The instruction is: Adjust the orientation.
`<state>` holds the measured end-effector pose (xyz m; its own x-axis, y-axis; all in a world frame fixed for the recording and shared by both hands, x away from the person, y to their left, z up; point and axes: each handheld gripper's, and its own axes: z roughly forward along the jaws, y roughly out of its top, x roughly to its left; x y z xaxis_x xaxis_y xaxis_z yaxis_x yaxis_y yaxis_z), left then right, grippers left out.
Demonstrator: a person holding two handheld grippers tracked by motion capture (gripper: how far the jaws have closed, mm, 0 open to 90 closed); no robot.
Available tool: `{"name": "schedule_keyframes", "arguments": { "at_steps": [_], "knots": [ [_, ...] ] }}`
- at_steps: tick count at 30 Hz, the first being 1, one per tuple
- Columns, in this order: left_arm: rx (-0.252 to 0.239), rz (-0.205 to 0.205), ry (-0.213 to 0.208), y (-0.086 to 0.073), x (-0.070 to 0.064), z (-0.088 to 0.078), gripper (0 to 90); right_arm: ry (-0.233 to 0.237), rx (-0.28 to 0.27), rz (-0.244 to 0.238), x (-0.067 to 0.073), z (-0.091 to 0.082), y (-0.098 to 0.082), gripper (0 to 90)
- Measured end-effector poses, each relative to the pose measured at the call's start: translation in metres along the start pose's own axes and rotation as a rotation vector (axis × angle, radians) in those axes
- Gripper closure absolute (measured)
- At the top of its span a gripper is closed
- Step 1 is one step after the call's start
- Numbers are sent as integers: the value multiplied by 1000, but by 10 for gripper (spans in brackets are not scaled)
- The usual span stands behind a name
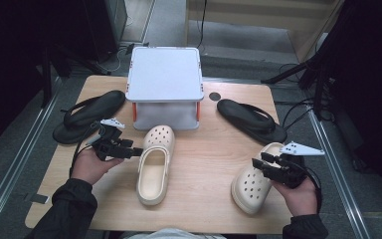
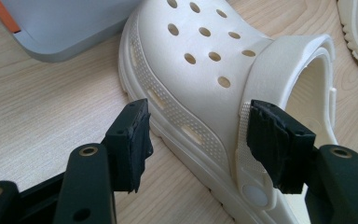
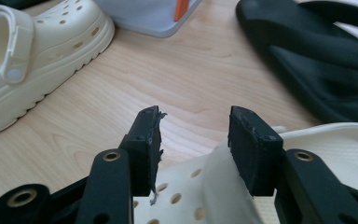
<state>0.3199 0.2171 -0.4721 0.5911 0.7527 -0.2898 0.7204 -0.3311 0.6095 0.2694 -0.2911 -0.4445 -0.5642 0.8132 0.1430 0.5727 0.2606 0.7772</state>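
Note:
Two cream clogs lie on the wooden table (image 1: 204, 159). One clog (image 1: 154, 169) lies in the middle, toe toward the grey box. My left gripper (image 1: 137, 151) is open at its left side. In the left gripper view the open gripper (image 2: 205, 142) straddles that clog (image 2: 200, 60) near the strap rivet, one jaw outside the sole and one at the strap. The second clog (image 1: 251, 186) lies at the right. Just over its heel end my right gripper (image 1: 258, 163) is open. In the right gripper view that gripper (image 3: 195, 144) hangs above this clog's strap (image 3: 223, 186).
A grey lidded box (image 1: 165, 74) with orange clips stands at the back middle. One black flip-flop (image 1: 89, 114) lies left of the box and another (image 1: 251, 119) lies to its right. Bare wood lies between the two clogs.

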Motion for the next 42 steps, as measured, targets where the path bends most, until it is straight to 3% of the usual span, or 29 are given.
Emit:
{"name": "schedule_keyframes", "arguments": {
  "at_steps": [2, 4, 7, 10, 15, 18, 21, 24, 28, 36, 42],
  "knots": [
    [3, 0, 2, 0, 0, 0, 399, -14, 8, 14, -4, -1, 1, 552],
    [6, 2, 1, 0, 0, 0, 399, -50, 61, 5, -9, 4, -2, 544],
    [6, 1, 0, 0, 0, 0, 398, -64, 92, 6, -12, 9, -5, 541],
    [11, 1, -1, 0, 1, 1, 398, -28, 148, 38, -18, 20, -10, 539],
    [12, 1, 1, 0, 1, 1, 398, -28, 157, 49, -19, 24, -11, 544],
    [15, 0, 0, 0, 1, 1, 398, 38, 162, 118, -29, 27, -13, 541],
    [15, 1, 1, 0, 1, 1, 399, 62, 162, 144, -30, 27, -14, 594],
    [15, 0, 0, 0, 1, 1, 398, 62, 183, 168, -26, 27, -11, 695],
    [15, 0, 1, 0, 1, 1, 398, 91, 199, 200, -23, 27, -6, 740],
    [14, -2, 4, 0, 1, 1, 398, 127, 160, 241, -9, 25, 8, 759],
    [10, 2, 9, -1, 0, 0, 399, 170, 150, 241, 4, 32, 23, 759]
  ]
}}
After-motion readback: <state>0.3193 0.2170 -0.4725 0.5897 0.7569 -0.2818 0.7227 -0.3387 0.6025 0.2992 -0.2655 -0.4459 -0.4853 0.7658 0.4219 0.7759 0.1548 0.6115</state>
